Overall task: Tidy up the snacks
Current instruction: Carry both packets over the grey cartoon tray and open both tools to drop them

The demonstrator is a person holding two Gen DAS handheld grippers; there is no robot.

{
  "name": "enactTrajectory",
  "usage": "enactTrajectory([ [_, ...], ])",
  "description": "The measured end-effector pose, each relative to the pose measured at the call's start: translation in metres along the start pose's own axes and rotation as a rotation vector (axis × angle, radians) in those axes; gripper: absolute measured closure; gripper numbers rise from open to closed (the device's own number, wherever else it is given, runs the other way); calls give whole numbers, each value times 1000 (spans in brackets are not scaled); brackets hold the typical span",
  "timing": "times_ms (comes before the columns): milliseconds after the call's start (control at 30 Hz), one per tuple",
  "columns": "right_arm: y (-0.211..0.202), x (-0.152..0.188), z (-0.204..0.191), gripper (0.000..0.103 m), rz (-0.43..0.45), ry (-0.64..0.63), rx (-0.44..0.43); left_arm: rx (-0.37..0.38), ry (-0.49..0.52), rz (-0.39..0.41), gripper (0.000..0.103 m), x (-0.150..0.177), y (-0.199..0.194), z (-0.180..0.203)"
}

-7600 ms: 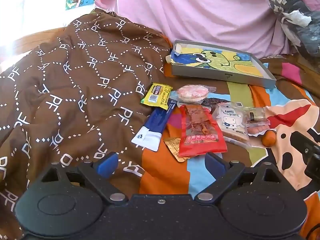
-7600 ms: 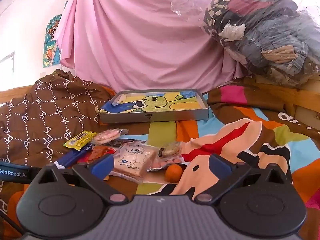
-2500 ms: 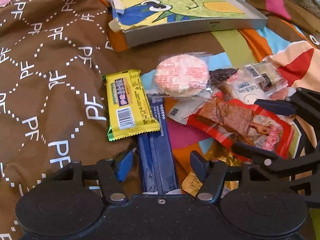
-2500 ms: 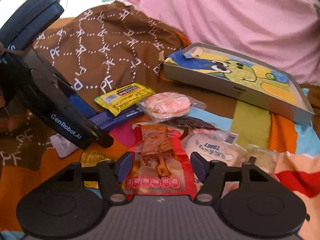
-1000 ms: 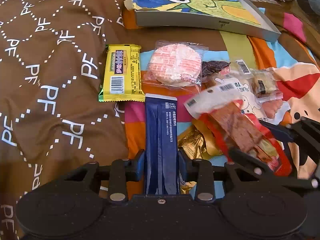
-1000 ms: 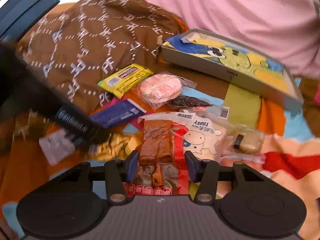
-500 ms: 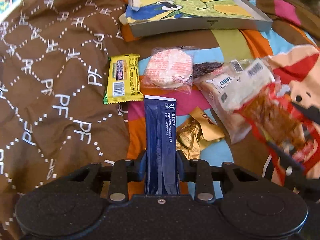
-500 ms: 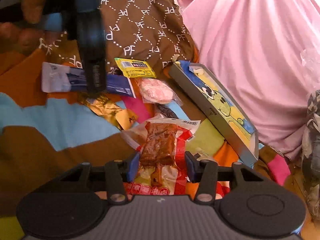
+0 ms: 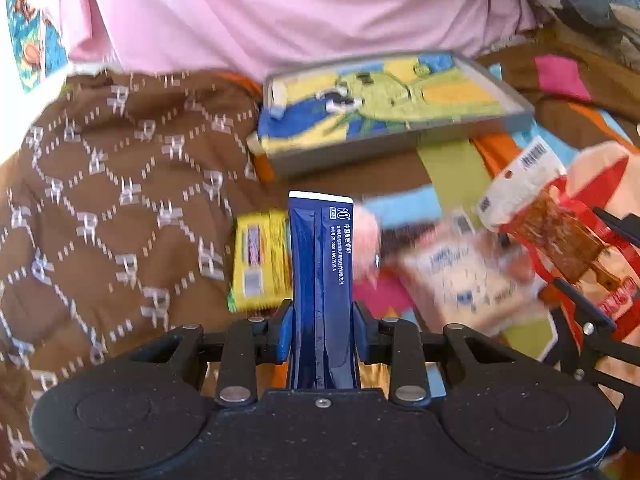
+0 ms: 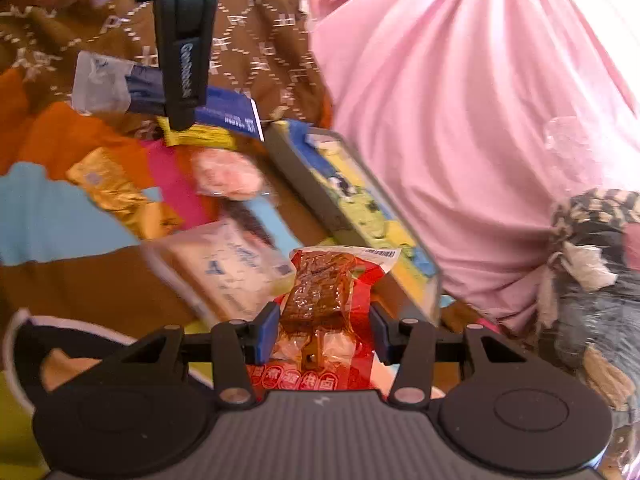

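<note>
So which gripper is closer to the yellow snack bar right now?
Left. The left gripper, shut on the blue packet, hovers right beside the yellow snack bar. The right gripper, holding the red jerky pack, is farther off, past the toast bag.

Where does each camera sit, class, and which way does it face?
Left wrist: sits behind the left gripper, looking along the blue packet toward the tray; its own fingers show.
Right wrist: sits behind the right gripper, looking over the red packet to the pink cloth; its fingers show.
Shared: tray, both packets, both grippers.
</note>
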State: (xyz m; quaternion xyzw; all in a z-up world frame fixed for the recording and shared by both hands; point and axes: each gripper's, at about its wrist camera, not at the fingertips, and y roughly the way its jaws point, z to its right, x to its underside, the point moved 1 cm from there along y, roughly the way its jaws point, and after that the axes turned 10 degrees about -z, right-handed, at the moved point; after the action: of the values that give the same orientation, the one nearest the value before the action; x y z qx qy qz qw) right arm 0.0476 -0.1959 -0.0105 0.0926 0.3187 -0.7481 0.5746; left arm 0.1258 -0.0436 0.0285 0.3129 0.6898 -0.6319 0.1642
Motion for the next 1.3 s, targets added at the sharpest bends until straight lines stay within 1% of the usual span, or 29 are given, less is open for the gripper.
enactTrajectory([
  [67,2,0,7,52,10,10,33,2,-13,6,71,-17,-2,-2],
  [200,8,1,16,52,32,-12,123,8,-44,12,70,-60,-2,-15],
  [300,19,-2,28,51,34,-14,160,5,-46,50,70,-91,-1,-20],
  [400,39,-10,45,51,28,12,170,22,-65,96,70,-120,3,-24],
  [500,62,-19,58,51,41,-10,202,73,-124,155,70,-144,11,-32],
  [567,84,-30,67,51,51,-24,225,87,-143,191,70,-157,20,-34],
  [633,101,-37,76,51,72,-41,248,93,-135,222,70,-169,29,-35],
  [733,129,-48,87,51,104,-106,281,104,-133,255,70,-185,46,-37],
  [867,165,-67,103,51,105,-122,271,123,-173,260,70,-207,76,-40],
  [967,189,-77,113,51,99,-68,239,140,-196,241,70,-221,103,-37],
  [1033,208,-77,112,51,98,-70,241,153,-189,218,70,-227,120,-30],
  [1133,234,-74,106,51,65,-103,210,180,-163,178,70,-232,142,-21],
  [1300,251,-70,105,51,17,-72,145,209,-162,133,70,-234,169,-12],
])
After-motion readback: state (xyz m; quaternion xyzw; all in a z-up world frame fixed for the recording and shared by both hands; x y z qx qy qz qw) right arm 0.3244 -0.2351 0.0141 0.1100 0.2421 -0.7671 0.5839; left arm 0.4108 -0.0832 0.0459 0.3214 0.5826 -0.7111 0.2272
